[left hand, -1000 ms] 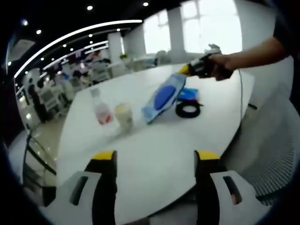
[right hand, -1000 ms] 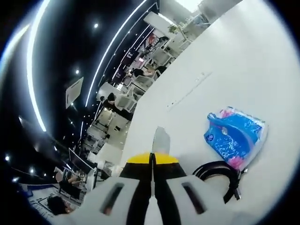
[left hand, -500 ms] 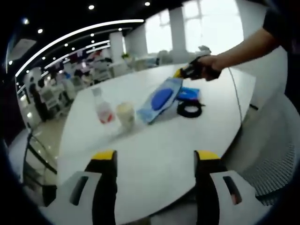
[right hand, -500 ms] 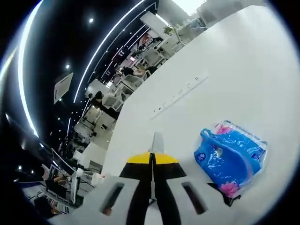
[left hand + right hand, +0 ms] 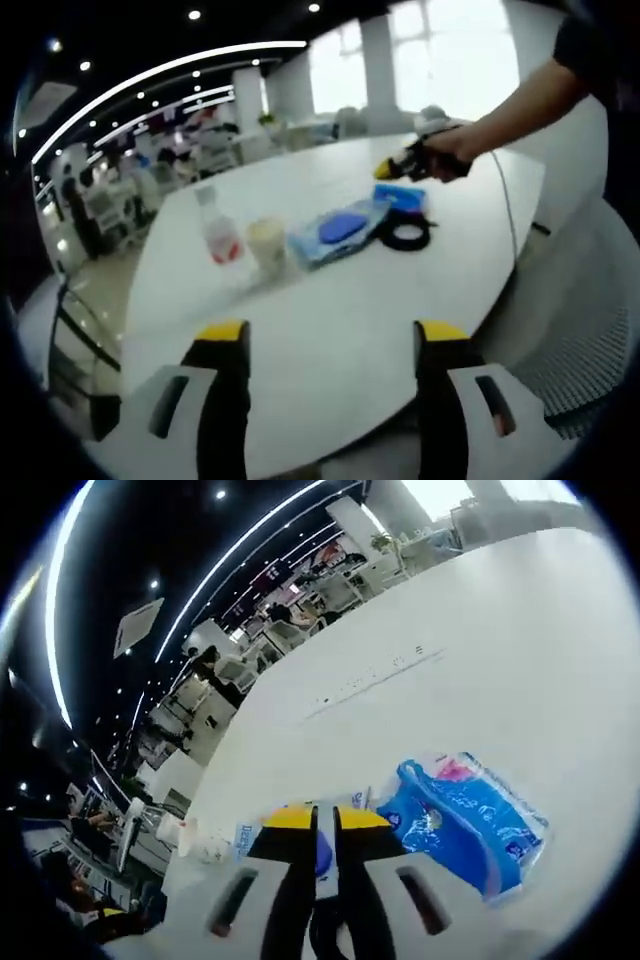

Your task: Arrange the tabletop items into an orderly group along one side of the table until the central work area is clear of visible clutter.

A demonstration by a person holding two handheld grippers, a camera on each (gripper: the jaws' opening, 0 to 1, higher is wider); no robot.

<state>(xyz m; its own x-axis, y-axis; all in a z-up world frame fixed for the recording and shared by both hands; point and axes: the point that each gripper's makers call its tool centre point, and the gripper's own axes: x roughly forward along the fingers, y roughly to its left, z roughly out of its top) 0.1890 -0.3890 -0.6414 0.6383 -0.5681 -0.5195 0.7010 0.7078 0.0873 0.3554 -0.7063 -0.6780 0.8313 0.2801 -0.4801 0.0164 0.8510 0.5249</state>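
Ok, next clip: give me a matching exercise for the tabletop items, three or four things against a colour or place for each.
Things:
1. clear plastic bottle
2. coiled cable
3. flat wipes pack
4. cream cup

Descriptions:
A. black, near the right gripper
B. pale blue with a dark blue oval
C. red label, furthest left
D. between the bottle and the pack

Pairs: 1-C, 2-A, 3-B, 4-D

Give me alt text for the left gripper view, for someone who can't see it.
A person's hand holds the right gripper above a flat blue package on a white table, beside a black cable coil, a cup and a bottle. The left gripper stands open in front.
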